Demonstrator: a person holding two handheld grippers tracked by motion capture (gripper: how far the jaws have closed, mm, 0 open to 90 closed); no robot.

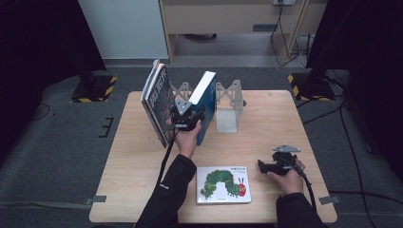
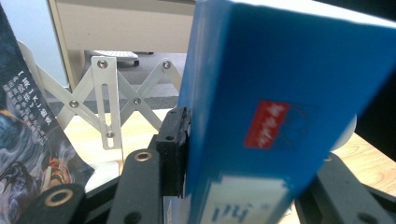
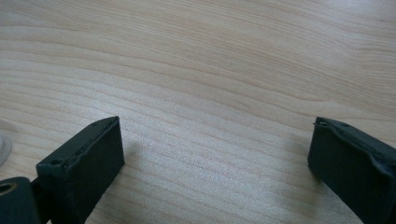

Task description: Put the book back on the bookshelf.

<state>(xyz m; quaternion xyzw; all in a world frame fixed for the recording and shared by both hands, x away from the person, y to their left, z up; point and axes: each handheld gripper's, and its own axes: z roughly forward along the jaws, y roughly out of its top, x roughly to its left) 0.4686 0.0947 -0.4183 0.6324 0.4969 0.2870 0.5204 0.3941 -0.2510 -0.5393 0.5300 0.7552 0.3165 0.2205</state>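
A blue book (image 1: 206, 99) stands tilted on its edge at the middle of the wooden table (image 1: 133, 161), with my left gripper (image 1: 189, 117) shut on its lower part. In the left gripper view the left pad (image 2: 173, 154) presses on the blue cover (image 2: 280, 93). Dark books (image 1: 159, 102) lean to the left of it. A white folding book rack (image 1: 228, 102) stands just behind and to the right. A caterpillar picture book (image 1: 223, 184) lies flat near the front edge. My right gripper (image 1: 264, 166) rests open at the front right, with bare wood between its jaws (image 3: 215, 158).
The rack's scissor lattice (image 2: 107, 93) rises behind the blue book, with the dark book's cover (image 2: 23, 140) close on the left. Black stands with yellow-striped bases (image 1: 92, 88) flank the table's far corners. Cables trail from both grippers.
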